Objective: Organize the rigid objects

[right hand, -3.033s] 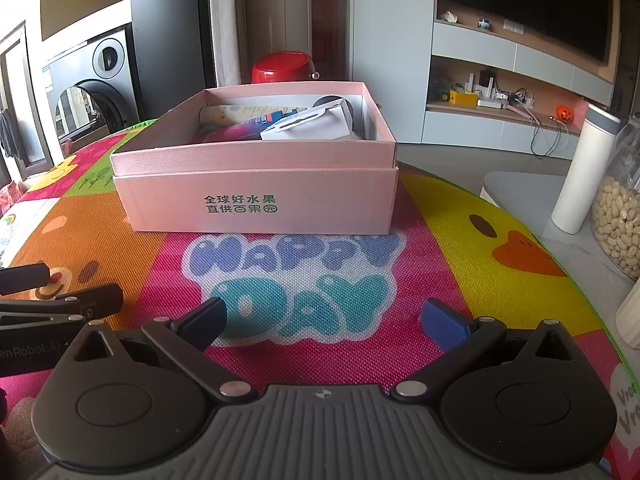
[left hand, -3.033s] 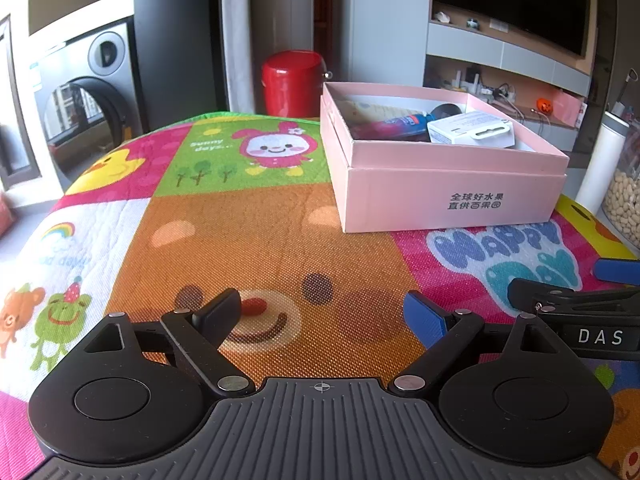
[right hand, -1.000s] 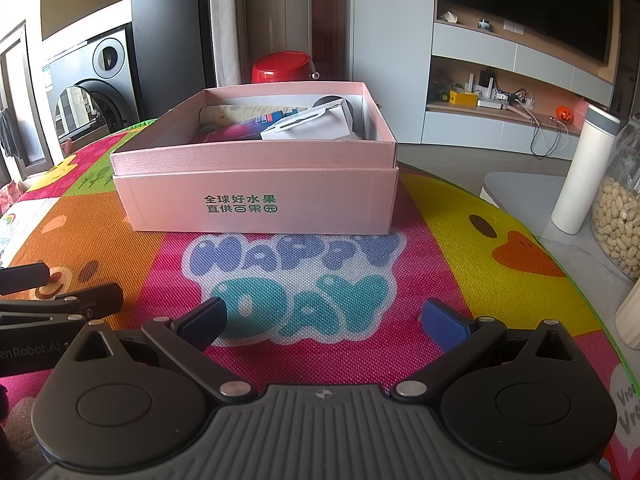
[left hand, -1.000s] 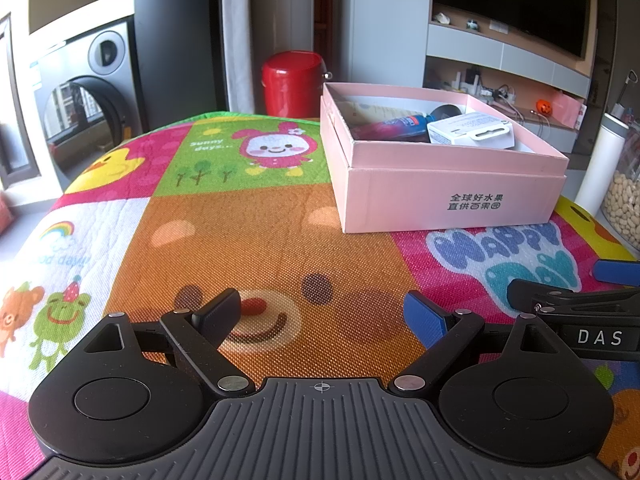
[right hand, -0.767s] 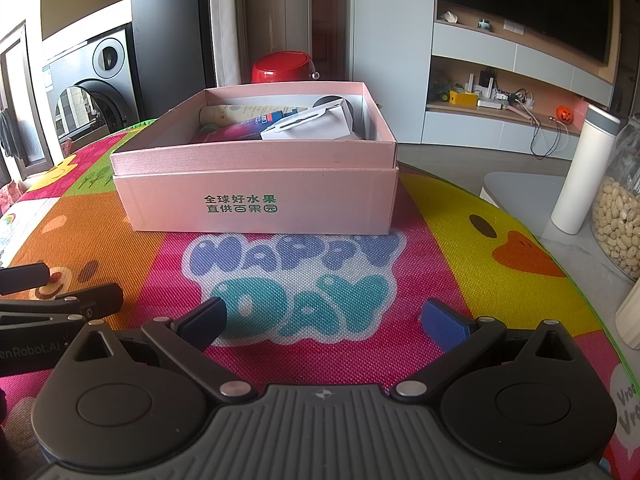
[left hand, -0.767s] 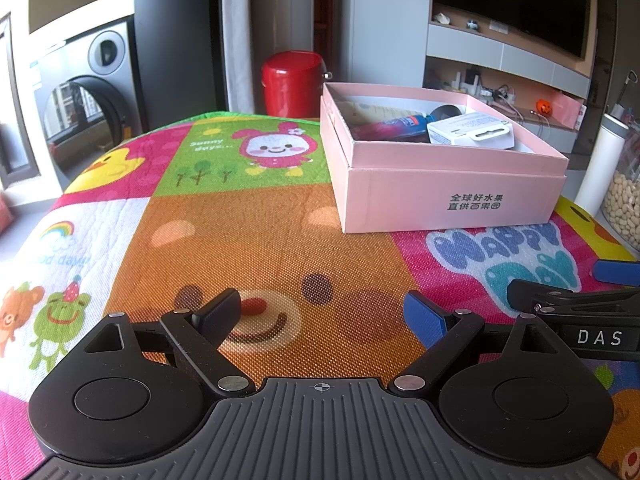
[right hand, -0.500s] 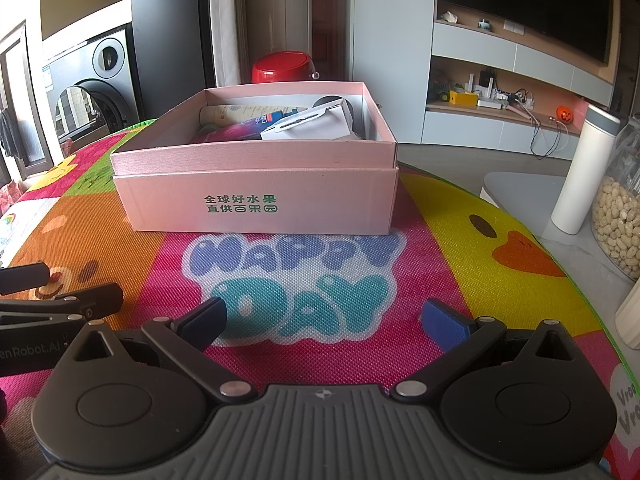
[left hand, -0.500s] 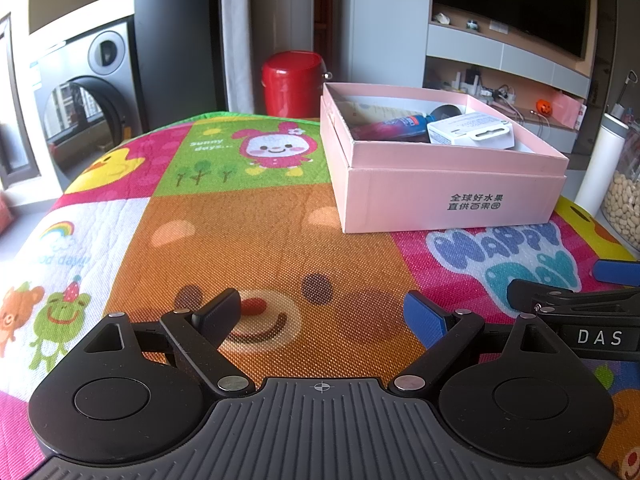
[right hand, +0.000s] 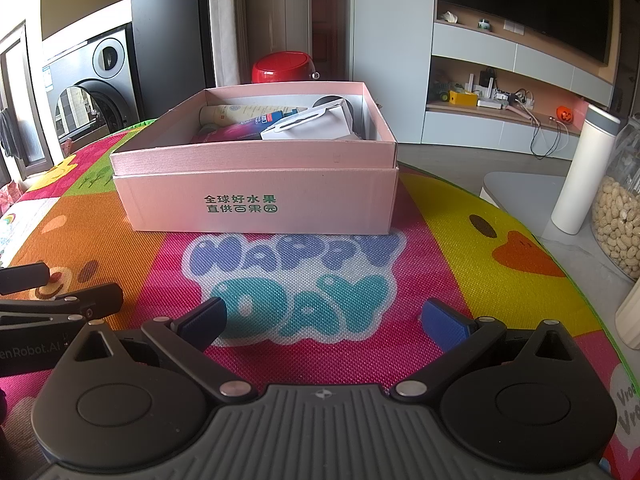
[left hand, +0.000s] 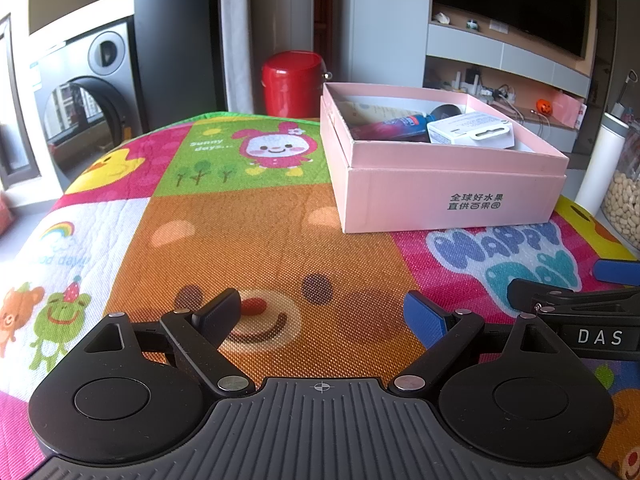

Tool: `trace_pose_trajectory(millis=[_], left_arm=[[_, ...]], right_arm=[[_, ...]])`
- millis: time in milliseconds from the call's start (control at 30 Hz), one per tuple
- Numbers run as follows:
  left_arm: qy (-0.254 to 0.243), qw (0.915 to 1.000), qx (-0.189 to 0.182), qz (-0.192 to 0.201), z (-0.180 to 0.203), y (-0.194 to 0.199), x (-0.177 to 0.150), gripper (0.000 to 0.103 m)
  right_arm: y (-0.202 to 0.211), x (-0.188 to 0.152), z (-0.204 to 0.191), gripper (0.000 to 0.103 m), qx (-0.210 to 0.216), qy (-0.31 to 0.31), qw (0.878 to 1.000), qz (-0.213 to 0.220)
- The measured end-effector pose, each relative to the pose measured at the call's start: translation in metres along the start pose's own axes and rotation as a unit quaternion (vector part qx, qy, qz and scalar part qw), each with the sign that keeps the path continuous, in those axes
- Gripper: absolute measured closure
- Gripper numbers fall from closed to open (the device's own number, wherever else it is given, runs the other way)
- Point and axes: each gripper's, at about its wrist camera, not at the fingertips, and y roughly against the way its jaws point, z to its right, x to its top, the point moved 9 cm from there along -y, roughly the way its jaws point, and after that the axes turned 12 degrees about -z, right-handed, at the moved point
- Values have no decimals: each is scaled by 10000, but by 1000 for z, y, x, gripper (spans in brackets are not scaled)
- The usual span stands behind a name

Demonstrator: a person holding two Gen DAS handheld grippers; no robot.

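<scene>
Bare play mat [right hand: 304,320] fills the lower centre of the right wrist view up to the open-topped pink box [right hand: 260,200]; white bottle [right hand: 576,172] and peanut jar [right hand: 616,224] crowd the right edge.

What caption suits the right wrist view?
Open right gripper faces a pink box of items on a colourful mat.

Green Chinese print "全球好水果 直供百果园" on front wall of open pink cardboard box [right hand: 256,204], "HAPPY DAY" in blue and teal bubble letters on colourful cartoon play mat [right hand: 296,280] at 6 o'clock of box, "Sunny days..." on mat's green rabbit panel [left hand: 208,145], white "DAS" on black right gripper [left hand: 600,337] body, "enRobot.AI" on black left gripper [right hand: 28,350] body
</scene>
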Motion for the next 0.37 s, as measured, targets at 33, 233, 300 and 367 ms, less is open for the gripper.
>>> trace_pose_trajectory(millis=[33, 233, 300, 367], left_arm=[[-4, 10000, 4, -1, 0, 0, 0, 10], [-9, 10000, 8, 5, 0, 0, 0, 10], [-15, 10000, 6, 5, 1, 0, 0, 10], [-22, 10000, 11, 1, 1, 0, 0, 10]], right_arm=[[0, 0, 0, 0, 0, 0, 10000, 0], [0, 0, 0, 0, 0, 0, 10000, 0], [0, 0, 0, 0, 0, 0, 10000, 1], [0, 0, 0, 0, 0, 1, 10000, 0]])
